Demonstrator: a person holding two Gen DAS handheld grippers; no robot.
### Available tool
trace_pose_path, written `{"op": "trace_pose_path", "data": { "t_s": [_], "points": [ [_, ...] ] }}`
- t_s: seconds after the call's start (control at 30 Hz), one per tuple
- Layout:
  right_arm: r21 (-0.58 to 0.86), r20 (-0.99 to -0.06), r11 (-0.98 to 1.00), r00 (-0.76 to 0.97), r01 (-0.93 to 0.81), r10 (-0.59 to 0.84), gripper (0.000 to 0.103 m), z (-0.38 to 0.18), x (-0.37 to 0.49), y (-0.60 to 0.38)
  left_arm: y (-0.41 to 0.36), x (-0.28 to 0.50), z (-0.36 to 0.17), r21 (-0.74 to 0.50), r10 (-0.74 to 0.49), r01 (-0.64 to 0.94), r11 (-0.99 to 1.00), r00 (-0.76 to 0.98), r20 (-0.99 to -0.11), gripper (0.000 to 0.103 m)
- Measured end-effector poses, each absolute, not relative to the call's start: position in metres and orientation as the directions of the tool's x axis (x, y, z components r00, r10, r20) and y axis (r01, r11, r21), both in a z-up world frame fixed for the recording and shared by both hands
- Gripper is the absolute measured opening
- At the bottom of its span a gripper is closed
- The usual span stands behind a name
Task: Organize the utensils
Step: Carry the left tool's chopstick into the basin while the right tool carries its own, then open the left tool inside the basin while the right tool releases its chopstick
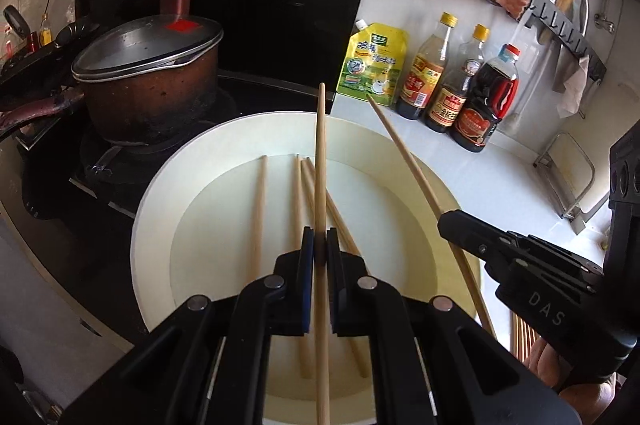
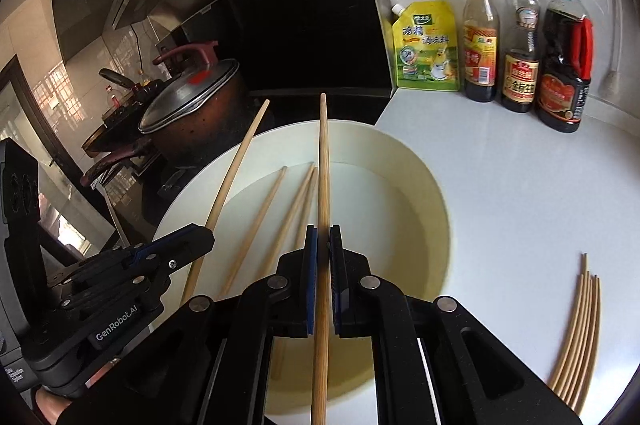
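Both tools point down over the bowl [image 1: 160, 209]. The left tool [image 1: 320, 245] is clenched on a chopstick [image 1: 321, 153], and the right tool [image 2: 323, 243] is clenched on another chopstick [image 2: 324, 153].

Scene is lit by daylight; white counter [image 2: 520, 185] is rendered bright, hob area [image 1: 280, 25] is left near-black. Glare is seen on the pot lid [image 1: 144, 53]. Strong fisheye bending and dark vignetting are seen at edges. Slight blur is noted on the plate rim [image 2: 442, 193].
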State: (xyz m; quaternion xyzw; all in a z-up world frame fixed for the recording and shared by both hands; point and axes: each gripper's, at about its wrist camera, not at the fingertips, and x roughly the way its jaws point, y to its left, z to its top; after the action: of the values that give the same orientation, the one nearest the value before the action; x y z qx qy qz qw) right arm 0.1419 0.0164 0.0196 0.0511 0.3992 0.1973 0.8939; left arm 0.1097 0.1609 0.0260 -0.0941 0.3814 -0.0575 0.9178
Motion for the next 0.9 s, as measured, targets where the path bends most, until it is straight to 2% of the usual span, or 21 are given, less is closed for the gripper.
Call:
{"op": "trace_pose_path", "data": {
  "t_s": [0.27,0.6,0.7,0.77,0.83,0.9],
  "points": [
    [0.248,-0.775,0.924,0.514,-0.291,0.369,0.006,-0.013,0.173,0.042,0.172,0.138,0.001,-0.234,-0.194,0.024,0.972,0.649,-0.736,0.007],
    [0.246,-0.791,0.931,0.499,-0.271,0.354,0.007,-0.025,0.175,0.038,0.176,0.144,-0.016,-0.223,-0.168,-0.012,0.975,0.617,-0.769,0.009],
    [0.236,-0.786,0.933,0.511,-0.27,0.347,0.007,-0.022,0.17,0.035,0.177,0.142,-0.014,-0.22,-0.161,-0.018,0.975,0.627,-0.762,0.027],
    [0.242,-0.781,0.933,0.517,-0.267,0.351,0.007,-0.02,0.169,0.033,0.177,0.139,-0.012,-0.211,-0.148,-0.024,0.977,0.637,-0.756,0.049],
    [0.242,-0.776,0.934,0.524,-0.264,0.35,0.007,-0.018,0.166,0.03,0.178,0.136,-0.009,-0.208,-0.141,-0.028,0.978,0.649,-0.748,0.054],
    [0.247,-0.771,0.934,0.53,-0.259,0.352,0.007,-0.017,0.163,0.027,0.177,0.133,-0.007,-0.205,-0.14,-0.025,0.978,0.652,-0.745,0.054]
  ]
}}
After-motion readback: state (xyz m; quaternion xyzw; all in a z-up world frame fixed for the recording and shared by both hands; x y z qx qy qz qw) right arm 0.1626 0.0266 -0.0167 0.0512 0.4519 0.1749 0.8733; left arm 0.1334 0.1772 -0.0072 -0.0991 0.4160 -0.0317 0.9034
